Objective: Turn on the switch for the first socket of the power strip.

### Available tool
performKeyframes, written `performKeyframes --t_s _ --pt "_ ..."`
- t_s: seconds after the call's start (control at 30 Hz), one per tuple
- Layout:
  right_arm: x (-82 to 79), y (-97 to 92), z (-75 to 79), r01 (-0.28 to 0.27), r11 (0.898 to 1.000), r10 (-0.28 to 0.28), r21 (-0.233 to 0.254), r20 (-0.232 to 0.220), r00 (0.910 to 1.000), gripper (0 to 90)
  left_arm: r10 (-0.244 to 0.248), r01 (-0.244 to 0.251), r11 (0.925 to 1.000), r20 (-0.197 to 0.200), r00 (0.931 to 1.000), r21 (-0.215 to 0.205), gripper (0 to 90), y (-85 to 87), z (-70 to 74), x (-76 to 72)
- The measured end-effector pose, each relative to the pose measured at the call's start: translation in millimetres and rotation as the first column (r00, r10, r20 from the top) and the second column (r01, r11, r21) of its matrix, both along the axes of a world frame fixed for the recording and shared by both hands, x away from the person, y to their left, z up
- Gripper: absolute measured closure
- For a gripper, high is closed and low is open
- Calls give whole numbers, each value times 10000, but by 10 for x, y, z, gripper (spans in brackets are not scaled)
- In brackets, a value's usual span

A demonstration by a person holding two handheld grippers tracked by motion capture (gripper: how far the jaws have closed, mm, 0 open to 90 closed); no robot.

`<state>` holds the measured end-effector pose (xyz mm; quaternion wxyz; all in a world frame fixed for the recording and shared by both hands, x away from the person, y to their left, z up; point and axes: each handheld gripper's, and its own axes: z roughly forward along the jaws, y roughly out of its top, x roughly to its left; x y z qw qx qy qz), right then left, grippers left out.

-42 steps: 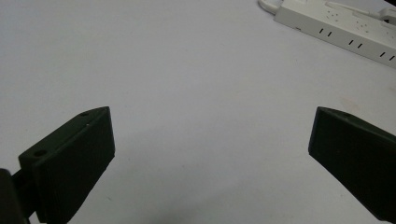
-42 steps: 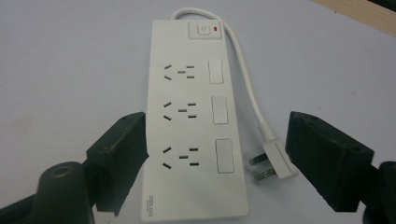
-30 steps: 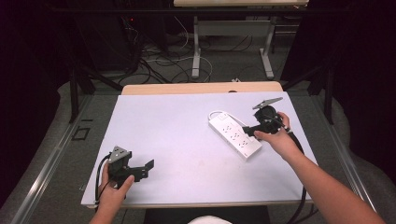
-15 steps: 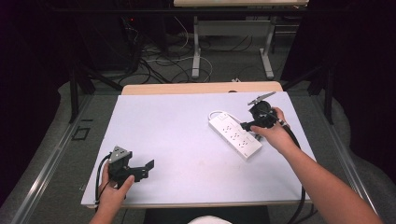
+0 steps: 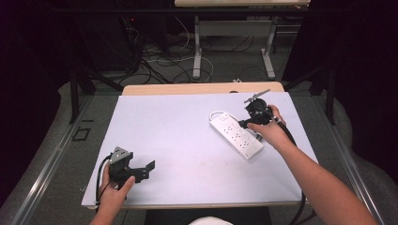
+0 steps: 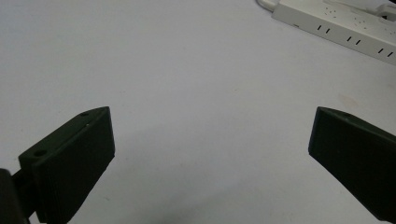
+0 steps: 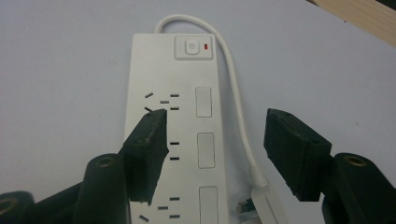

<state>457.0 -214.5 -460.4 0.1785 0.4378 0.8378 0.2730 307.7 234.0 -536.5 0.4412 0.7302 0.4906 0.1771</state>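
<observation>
A white power strip (image 5: 236, 136) lies slantwise on the right half of the table, with its switch and red light (image 7: 194, 47) at the far end. Its thin white cable (image 7: 236, 93) loops back along its side to a plug (image 7: 266, 200). My right gripper (image 7: 217, 116) hovers over the strip (image 7: 140, 70). Its jaws have just been closing, but they stand open, one above the sockets and one past the cable, with the strip's edge and cable between them untouched. My left gripper (image 5: 146, 171) rests near the front left, wide open (image 6: 212, 112), with nothing in it.
The white tabletop (image 5: 178, 126) has a wooden strip (image 5: 197, 88) along its far edge. Beyond it are table legs and loose cables on the floor (image 5: 164, 61). The strip's near end shows at the top right of the left gripper view (image 6: 336, 23).
My right hand has shifted a little left and farther away along the power strip. The left hand and its gripper have stayed put.
</observation>
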Motion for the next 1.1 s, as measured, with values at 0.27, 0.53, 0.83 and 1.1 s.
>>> performKeyframes --t_s 0.27,0.53,0.83,1.1 --pt "88 24 -7 152 9999 -152 23 -20 9999 426 -8 8 10000 -1 10000 67 2 1 -1 3" --pt "181 54 -22 348 9994 -348 59 -83 9994 457 -33 33 10000 -17 10000 72 3 4 -3 5" --pt "280 130 -52 573 9981 -566 248 -265 9980 507 -67 67 9999 -8 10000 75 3 9 -5 9" --pt "369 202 -105 685 9972 -675 311 -319 9972 536 -65 65 10000 -11 10000 57 3 14 -4 8"
